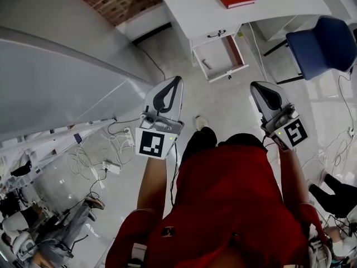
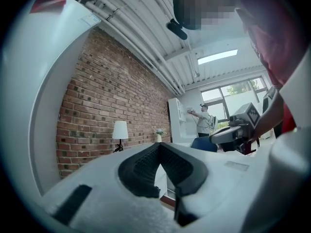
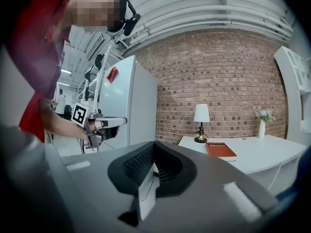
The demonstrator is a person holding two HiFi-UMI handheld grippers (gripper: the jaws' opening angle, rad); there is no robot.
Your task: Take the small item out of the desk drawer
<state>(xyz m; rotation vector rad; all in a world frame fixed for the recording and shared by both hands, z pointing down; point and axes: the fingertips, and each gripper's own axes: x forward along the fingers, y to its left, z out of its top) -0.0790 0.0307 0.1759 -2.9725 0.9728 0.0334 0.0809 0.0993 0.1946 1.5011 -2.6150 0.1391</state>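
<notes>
Far ahead, under the white desk (image 1: 189, 10), the drawer (image 1: 220, 57) is already pulled open, and the small item (image 1: 205, 64) seems to lie inside. Left gripper (image 1: 176, 81) and right gripper (image 1: 255, 86) are closed tight with nothing held. Nothing is taken out yet.

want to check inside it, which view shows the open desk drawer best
The head view: the drawer is pulled out below the desk, its inside seen from above. The right gripper view shows only the desk top; the left gripper view shows nothing clearly of it.
</notes>
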